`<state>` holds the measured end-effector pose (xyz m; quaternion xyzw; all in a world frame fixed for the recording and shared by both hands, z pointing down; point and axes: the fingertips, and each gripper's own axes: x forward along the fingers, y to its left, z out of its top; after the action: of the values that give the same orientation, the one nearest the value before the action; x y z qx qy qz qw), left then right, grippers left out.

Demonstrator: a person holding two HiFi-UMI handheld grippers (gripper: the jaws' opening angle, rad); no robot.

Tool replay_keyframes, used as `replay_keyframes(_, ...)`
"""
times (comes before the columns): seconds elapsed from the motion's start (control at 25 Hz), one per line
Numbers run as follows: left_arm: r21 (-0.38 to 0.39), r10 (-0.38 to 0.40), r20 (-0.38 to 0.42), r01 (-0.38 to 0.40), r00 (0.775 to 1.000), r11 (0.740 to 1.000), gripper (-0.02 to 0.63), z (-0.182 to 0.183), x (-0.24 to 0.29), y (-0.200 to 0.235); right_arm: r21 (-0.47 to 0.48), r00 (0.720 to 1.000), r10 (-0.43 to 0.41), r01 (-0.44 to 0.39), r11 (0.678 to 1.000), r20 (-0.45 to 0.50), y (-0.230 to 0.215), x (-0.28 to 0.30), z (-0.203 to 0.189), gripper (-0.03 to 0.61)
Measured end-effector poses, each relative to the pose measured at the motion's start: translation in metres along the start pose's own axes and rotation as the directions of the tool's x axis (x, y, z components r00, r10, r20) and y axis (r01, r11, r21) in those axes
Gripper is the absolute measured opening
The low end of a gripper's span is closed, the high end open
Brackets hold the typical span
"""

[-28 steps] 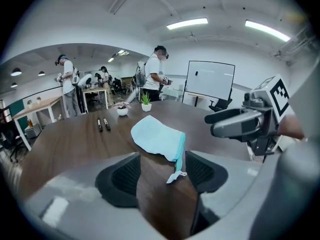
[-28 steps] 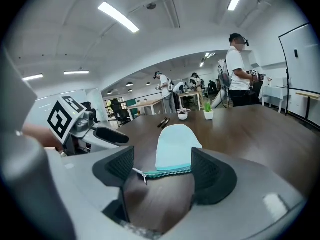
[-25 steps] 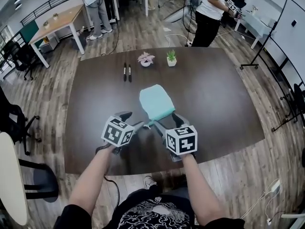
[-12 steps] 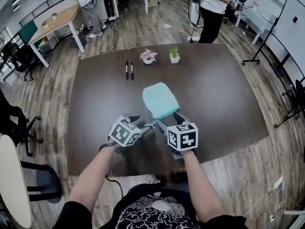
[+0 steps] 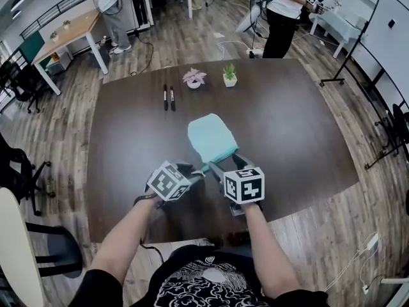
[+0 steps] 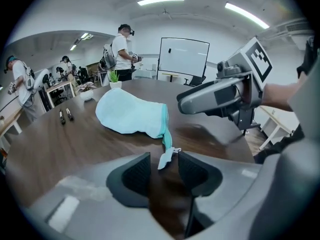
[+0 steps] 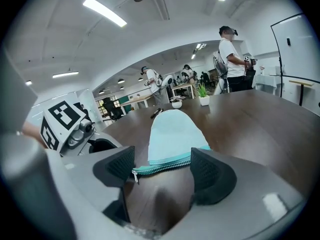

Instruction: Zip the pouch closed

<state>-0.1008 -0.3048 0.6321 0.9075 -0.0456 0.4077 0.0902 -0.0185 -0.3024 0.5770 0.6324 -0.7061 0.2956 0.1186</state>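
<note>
Head view: a pale turquoise soft fabric pouch lay on the dark brown wooden surface, its near edge partly covered by the left gripper and the right gripper, so the zip could not be read there. Left gripper view: the jaws had just been closing but stood apart, with the tip of the zip's loose turquoise tail lying between the pads and not visibly pinched. Right gripper view: the jaws were spread, and the pouch's turquoise zippered edge ran across the gap between them; its far end was hidden behind one pad. A small metal pull seemed to hang at the near end, too small to be sure. The pouch looked light and limp, likely to slide or bunch, so pinching the tail to anchor it and taking the pull seemed best.
</note>
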Motion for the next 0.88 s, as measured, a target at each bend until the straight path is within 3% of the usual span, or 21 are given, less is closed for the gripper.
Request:
replay_keyframes(0.12, 0.011, -0.017, -0.015, 0.017, 1.0, 1.0, 0.142, -0.002, 0.004, -0.004, 0.006, 1.0, -0.011, 0.011, 1.0, -0.004, -0.005, -0.002, -0.002, 0.341)
replay_keyframes(0.2, 0.009, -0.017, -0.019, 0.017, 1.0, 1.0, 0.045, -0.002, 0.004, -0.005, 0.013, 1.0, -0.019, 0.019, 1.0, -0.011, -0.009, -0.003, -0.003, 0.341)
replay_keyframes(0.24, -0.001, -0.02, -0.016, 0.02, 1.0, 1.0, 0.027, -0.002, 0.004, -0.005, 0.019, 1.0, -0.021, 0.022, 1.0, -0.013, -0.011, -0.004, -0.004, 0.341)
replay_keyframes(0.52, -0.122, -0.035, 0.05, 0.041, 0.998, 0.992, 0.021, 0.005, -0.003, -0.009, 0.026, 1.0, -0.016, 0.016, 1.0, 0.001, -0.016, -0.013, -0.003, 0.341)
replay_keyframes(0.72, -0.253, -0.012, 0.127, 0.044, 0.992, 0.966, 0.021, 0.016, -0.015, -0.009, 0.011, 1.0, 0.0, 0.0, 1.0, 0.002, -0.01, -0.018, -0.002, 0.341)
replay_keyframes(0.88, -0.286, 0.001, 0.146, 0.041, 0.989, 0.957, 0.021, 0.021, -0.02, -0.016, -0.003, 1.0, 0.02, -0.02, 1.0, 0.002, -0.006, -0.026, -0.002, 0.341)
